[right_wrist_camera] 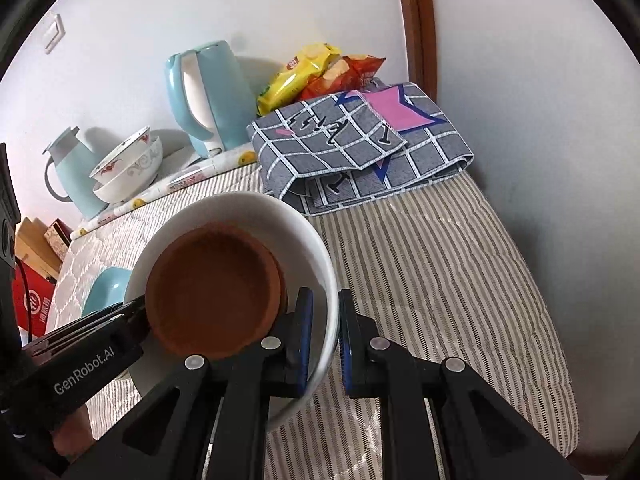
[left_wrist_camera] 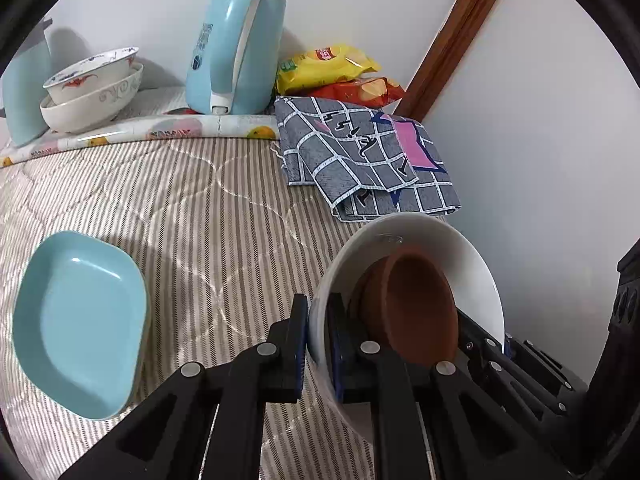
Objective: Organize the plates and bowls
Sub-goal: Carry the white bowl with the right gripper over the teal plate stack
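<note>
A white bowl [left_wrist_camera: 424,236] with a brown dish [left_wrist_camera: 416,304] inside it is held between both grippers above the striped cloth. My left gripper [left_wrist_camera: 318,344] is shut on the bowl's left rim. My right gripper [right_wrist_camera: 324,344] straddles the bowl's right rim [right_wrist_camera: 320,248], the rim against the left pad with a small gap to the right pad. The brown dish [right_wrist_camera: 212,292] lies tilted in the bowl. A light blue square plate [left_wrist_camera: 80,320] lies on the cloth at the left. Two stacked patterned bowls [left_wrist_camera: 92,88] stand at the back left.
A blue kettle [left_wrist_camera: 236,48] and a blue jug [right_wrist_camera: 76,172] stand by the back wall. Snack bags [left_wrist_camera: 332,72] and a folded grey checked cloth [left_wrist_camera: 360,160] lie at the back right. A white wall [left_wrist_camera: 520,160] runs along the right side.
</note>
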`<state>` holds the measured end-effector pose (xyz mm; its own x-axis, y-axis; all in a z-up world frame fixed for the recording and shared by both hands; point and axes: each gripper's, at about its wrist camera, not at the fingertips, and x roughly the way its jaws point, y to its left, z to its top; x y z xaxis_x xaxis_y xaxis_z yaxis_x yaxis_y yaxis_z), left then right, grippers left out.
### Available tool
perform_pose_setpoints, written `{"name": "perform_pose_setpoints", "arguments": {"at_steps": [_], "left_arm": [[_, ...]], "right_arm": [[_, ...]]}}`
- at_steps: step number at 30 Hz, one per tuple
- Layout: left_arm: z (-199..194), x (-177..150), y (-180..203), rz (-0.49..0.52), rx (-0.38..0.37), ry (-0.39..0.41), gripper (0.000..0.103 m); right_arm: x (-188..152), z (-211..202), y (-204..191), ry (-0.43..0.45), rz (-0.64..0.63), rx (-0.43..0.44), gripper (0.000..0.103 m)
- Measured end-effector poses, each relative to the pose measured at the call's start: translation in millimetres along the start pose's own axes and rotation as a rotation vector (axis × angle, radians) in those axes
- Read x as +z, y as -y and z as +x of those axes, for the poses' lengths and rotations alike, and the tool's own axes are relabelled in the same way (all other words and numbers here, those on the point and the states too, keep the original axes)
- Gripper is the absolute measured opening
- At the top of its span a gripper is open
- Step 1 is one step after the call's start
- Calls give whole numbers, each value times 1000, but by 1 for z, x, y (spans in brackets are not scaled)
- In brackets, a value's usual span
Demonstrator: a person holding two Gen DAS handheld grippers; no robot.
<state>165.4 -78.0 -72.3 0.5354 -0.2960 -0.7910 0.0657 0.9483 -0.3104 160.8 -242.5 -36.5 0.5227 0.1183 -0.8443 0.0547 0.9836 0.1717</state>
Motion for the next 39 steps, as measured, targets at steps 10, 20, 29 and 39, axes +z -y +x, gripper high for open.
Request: {"name": "perform_pose_setpoints", "arguments": {"at_steps": [10,20,29,39], "left_arm": [[-22,7,-11,10,32,45,10],[-37,15,-33,-9,55,76,10],[-46,19,-59,-36,77,95,10],[-55,16,-97,-78,110,97,10]], "right_arm": [[8,-7,-20,34,-15,24,12],[18,-9,-48,51,-39,55,11],[21,-7,-75,51,-62,79,11],[17,4,-113,29,-99,117,11]]}}
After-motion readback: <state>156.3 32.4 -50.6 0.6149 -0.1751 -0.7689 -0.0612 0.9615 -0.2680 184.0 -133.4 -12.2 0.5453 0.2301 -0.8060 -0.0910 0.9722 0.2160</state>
